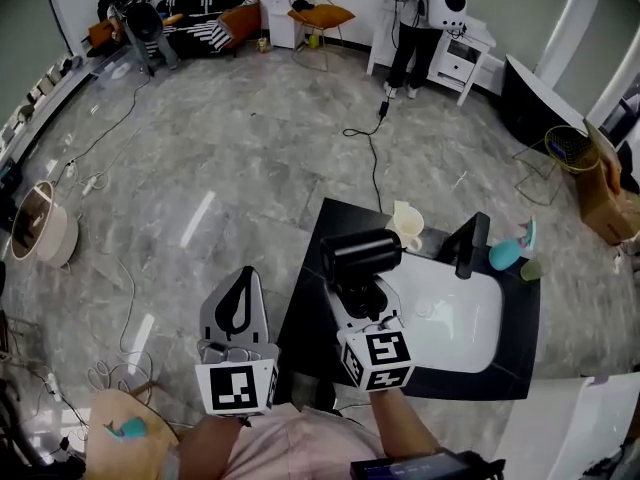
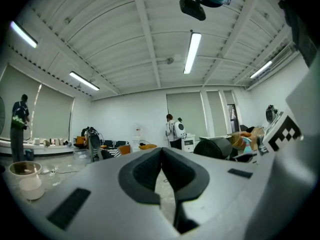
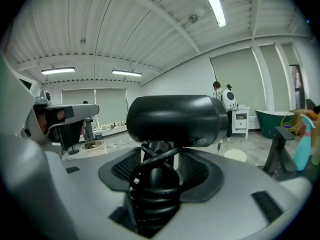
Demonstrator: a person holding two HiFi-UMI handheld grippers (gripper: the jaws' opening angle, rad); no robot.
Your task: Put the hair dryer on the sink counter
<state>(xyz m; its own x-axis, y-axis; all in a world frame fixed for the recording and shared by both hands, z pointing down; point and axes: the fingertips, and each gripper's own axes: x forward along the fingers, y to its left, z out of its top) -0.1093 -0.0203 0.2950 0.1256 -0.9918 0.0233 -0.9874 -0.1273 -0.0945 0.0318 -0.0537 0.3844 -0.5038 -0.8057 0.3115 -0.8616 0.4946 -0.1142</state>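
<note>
The black hair dryer stands upright in my right gripper, its barrel level over the left part of the black sink counter. In the right gripper view the jaws press on the handle, which has the cord wound round it, and the hair dryer fills the middle above my right gripper. My left gripper hangs left of the counter over the floor. Seen from the left gripper view, my left gripper has its pads together with nothing between them.
A white basin sits in the counter, with a black faucet behind it. A cream cup and a teal item stand at the counter's back edge. Cables cross the floor. A person stands far off by a white cabinet.
</note>
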